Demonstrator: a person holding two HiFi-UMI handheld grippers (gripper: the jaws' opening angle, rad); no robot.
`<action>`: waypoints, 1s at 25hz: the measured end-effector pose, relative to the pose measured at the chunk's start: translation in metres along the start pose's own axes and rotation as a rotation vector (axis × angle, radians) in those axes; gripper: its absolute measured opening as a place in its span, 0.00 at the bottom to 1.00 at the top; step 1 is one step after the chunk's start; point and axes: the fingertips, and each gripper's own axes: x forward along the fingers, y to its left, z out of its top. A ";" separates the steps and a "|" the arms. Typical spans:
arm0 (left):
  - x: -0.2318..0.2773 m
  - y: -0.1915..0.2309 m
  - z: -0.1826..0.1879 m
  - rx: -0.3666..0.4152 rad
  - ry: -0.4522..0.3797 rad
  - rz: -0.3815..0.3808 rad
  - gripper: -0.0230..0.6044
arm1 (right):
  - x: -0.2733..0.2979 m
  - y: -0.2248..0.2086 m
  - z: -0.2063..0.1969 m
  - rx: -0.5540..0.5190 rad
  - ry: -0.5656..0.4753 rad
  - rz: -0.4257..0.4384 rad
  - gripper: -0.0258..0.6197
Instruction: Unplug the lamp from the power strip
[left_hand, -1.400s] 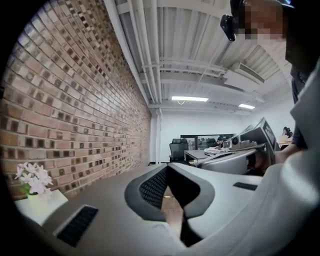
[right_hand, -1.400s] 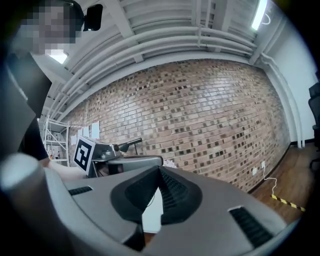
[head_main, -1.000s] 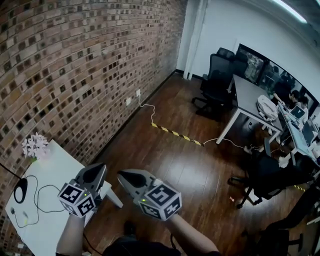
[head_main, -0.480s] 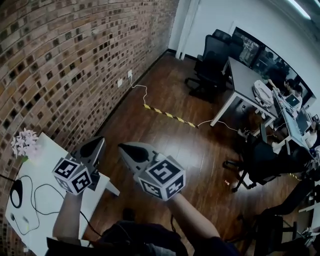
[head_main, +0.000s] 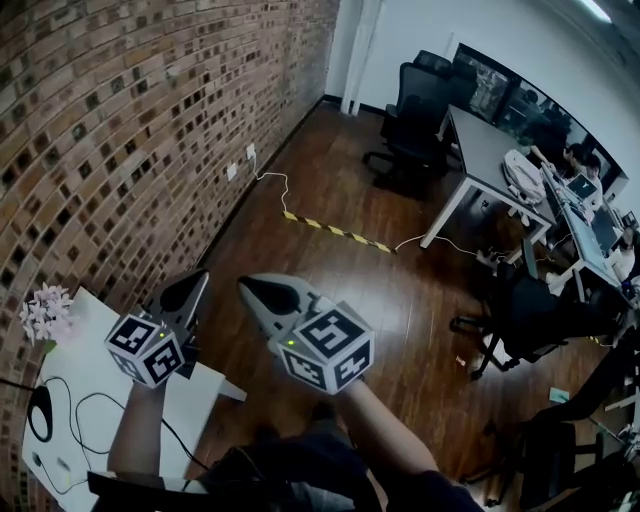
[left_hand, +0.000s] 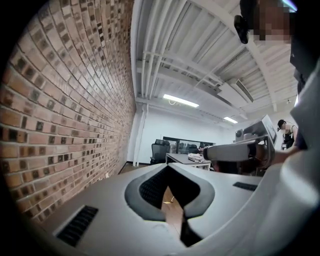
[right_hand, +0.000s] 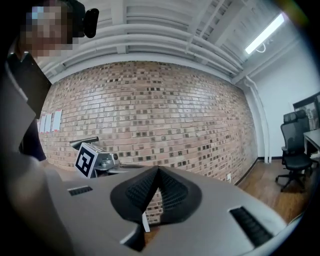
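Note:
My left gripper (head_main: 197, 275) and right gripper (head_main: 248, 284) are held side by side at chest height, both pointing level over the wood floor. Each is shut with nothing between its jaws. The white table (head_main: 200, 385) lies under and left of the left gripper. On it a thin black cord (head_main: 95, 405) loops to a black oval thing (head_main: 38, 412). I see no lamp or power strip that I can tell apart. In the left gripper view the jaws (left_hand: 167, 167) meet at the tip. In the right gripper view the jaws (right_hand: 158, 170) also meet.
A brick wall (head_main: 120, 120) runs along the left, with a wall socket (head_main: 232, 170) and a white cable. Yellow-black tape (head_main: 335, 232) crosses the floor. Pale flowers (head_main: 42, 310) stand on the table. Office chairs (head_main: 410, 110), desks (head_main: 490, 150) and seated people fill the far right.
Both grippers have travelled together along the wall, still side by side and shut. The table and flowers have slid toward the lower left of the head view.

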 end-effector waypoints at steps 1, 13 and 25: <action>0.001 0.003 0.001 0.003 0.000 0.009 0.04 | 0.004 -0.001 -0.002 -0.001 0.007 0.013 0.03; 0.026 0.042 -0.009 0.008 0.047 0.209 0.04 | 0.053 -0.045 -0.018 0.048 0.042 0.185 0.03; 0.048 0.047 0.012 0.033 0.016 0.378 0.04 | 0.085 -0.072 -0.013 0.024 0.075 0.392 0.03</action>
